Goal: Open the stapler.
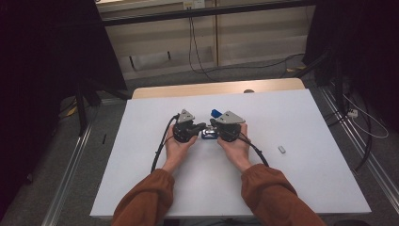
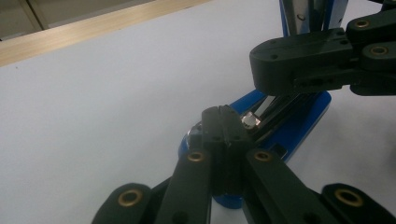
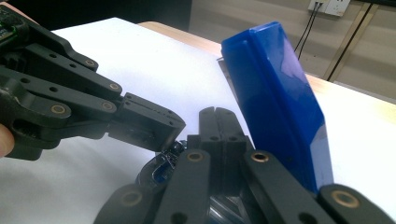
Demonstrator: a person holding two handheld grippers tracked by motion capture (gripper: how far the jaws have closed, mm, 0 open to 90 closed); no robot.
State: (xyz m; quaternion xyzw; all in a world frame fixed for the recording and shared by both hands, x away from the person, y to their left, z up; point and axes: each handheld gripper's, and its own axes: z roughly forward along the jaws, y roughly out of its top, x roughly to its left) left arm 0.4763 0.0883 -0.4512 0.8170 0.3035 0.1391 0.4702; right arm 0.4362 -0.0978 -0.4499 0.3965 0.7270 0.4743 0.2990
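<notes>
Both claws, left claw (image 1: 203, 126) and right claw (image 1: 212, 123), pinched together over the blue plastic hex-key case (image 2: 299, 123) between them; advise steadying it before tugging any key.

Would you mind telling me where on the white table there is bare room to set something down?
The white table is bare along its left side, from the left tool outward, and across the far strip by the wooden edge. The right side is free apart from a small grey piece. The middle is crowded: both tools, including the right tool, meet over the blue case.
</notes>
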